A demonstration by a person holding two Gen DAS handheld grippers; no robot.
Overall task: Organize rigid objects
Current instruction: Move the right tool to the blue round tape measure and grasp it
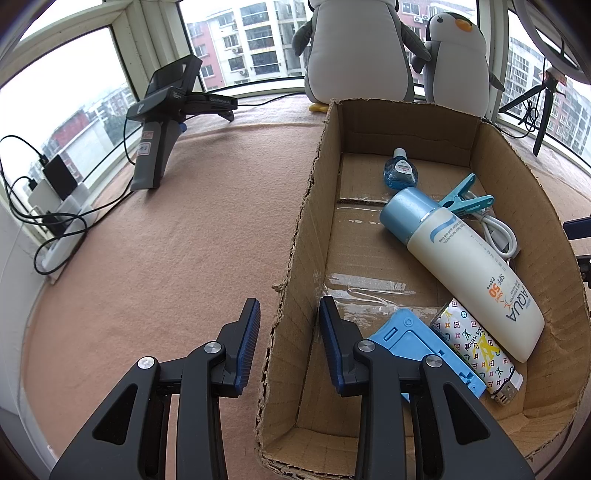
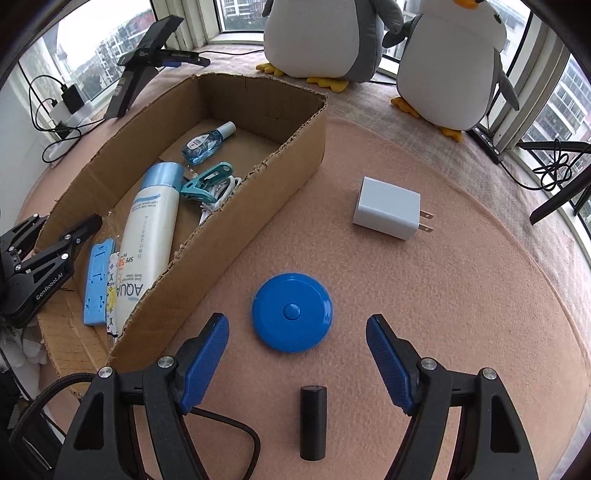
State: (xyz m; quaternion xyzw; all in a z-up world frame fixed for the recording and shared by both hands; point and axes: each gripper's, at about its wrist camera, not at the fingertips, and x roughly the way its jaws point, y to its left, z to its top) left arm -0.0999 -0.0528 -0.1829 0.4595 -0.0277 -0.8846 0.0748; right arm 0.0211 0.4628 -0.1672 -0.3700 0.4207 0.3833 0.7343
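Observation:
A cardboard box [image 1: 295, 266] holds a white sunscreen bottle [image 1: 469, 266], a small blue bottle [image 1: 400, 171], a teal clip [image 1: 465, 199], a white cable [image 1: 498, 229], a blue plastic holder [image 1: 417, 343] and a patterned lighter [image 1: 476, 350]. My left gripper [image 1: 290, 306] is open and straddles the box's left wall, one finger inside and one outside. On the pink mat to the right of the box [image 2: 236, 229] lie a blue round disc [image 2: 291, 312], a black cylinder [image 2: 313, 421] and a white charger [image 2: 388, 208]. My right gripper [image 2: 295, 319] hangs open over the disc and cylinder, holding nothing.
Two penguin plush toys [image 2: 321, 33] stand behind the box by the window. Another gripper on a stand [image 1: 159, 122] sits at the back left, with chargers and cables [image 1: 55, 206] along the left edge. A tripod [image 2: 554, 177] is at the right.

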